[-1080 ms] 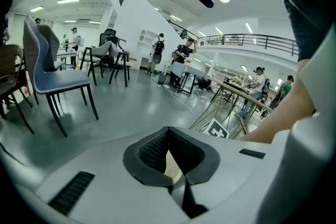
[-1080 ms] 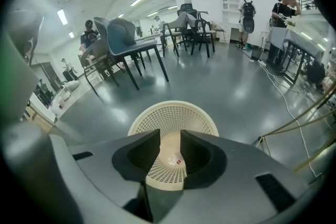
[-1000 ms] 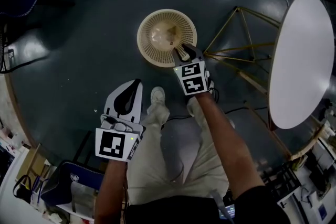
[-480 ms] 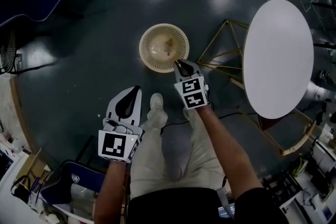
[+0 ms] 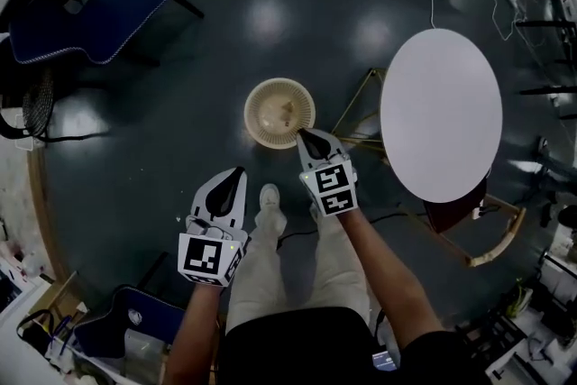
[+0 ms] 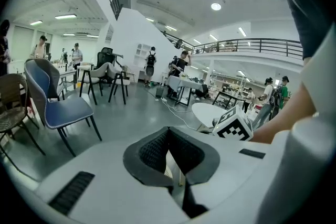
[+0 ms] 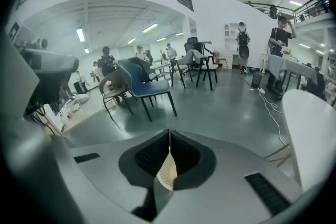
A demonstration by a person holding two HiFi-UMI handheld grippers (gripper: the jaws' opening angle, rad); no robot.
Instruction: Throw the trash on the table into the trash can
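The only markings I can see are the black-and-white square patterns on the two marker cubes, one on the left gripper (image 5: 236, 173) and one on the right gripper (image 5: 303, 133). They carry no letters.

The trash can (image 5: 252, 117) is a round cream basket with ribbed walls. It stands upright on the dark floor (image 5: 180, 104) with its mouth facing up, left of the white round table (image 5: 440, 114) and just beyond the tip of my right gripper. A small pale-brown piece of trash (image 5: 288, 111) lies inside it near the middle. It is too small for me to tell which way it points.

My right gripper's jaws have just been closing, and the tips now touch with nothing between them. Through the slit under the tips I can see the basket's ribbed wall beyond. My left gripper sits nearer to me and further left, above the person's white shoe (image 5: 269, 196). Its tips also meet and hold nothing.

A blue chair (image 5: 99, 9) stands at the far left.
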